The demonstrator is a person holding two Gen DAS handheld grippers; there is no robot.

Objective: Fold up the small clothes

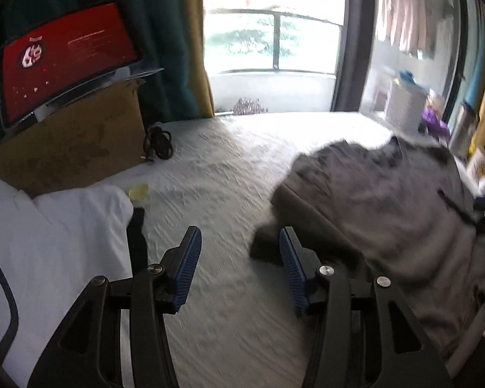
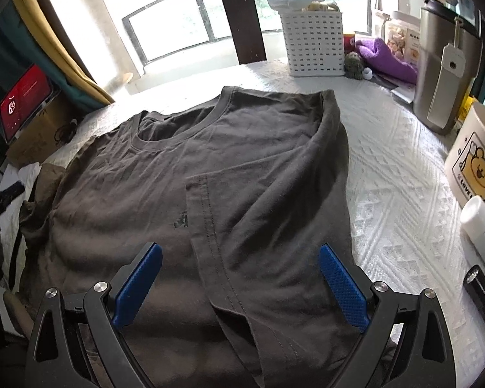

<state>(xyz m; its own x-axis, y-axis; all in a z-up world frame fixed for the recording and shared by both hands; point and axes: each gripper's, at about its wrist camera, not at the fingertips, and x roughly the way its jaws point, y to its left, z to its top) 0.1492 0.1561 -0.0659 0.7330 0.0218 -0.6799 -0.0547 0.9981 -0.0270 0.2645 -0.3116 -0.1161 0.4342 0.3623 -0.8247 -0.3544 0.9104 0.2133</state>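
Left claw (image 1: 239,236): jaws apart, nothing between the blue pads (image 1: 188,265); only bare white bench (image 1: 210,174) cover shows in the gap. The left-wrist picture is blurred.

Right claw (image 2: 241,252): jaws wide apart, hanging over the grey T-shirt (image 2: 165,168) with no cloth pinched between the pads.

Grey T-shirt: lies spread on the bench directly ahead of and beneath the right claw, collar (image 2: 177,126) at the far end. Its right side is folded inward, so a stitched hem (image 2: 210,226) runs lengthwise down the middle, passing between the right claw's fingers. Seen from the left claw, the shirt sits ahead and to the right, one dark corner just beside the right-hand pad.

White cloth (image 1: 48,242): heaped to the left of the left claw, close beside its left finger.

Cardboard box (image 1: 74,148): farther ahead on the left, a red-lit screen (image 1: 68,58) leaning on top. A coiled black cable (image 1: 158,144) lies just right of the box.

White slotted basket (image 2: 315,43): far ahead of the right claw, beyond the collar, with a purple cloth (image 2: 384,58) to its right.

Steel canister (image 2: 446,71), a bear-printed box (image 2: 475,168) and a white bottle (image 2: 481,226): lined along the bench edge to the right of the right claw.
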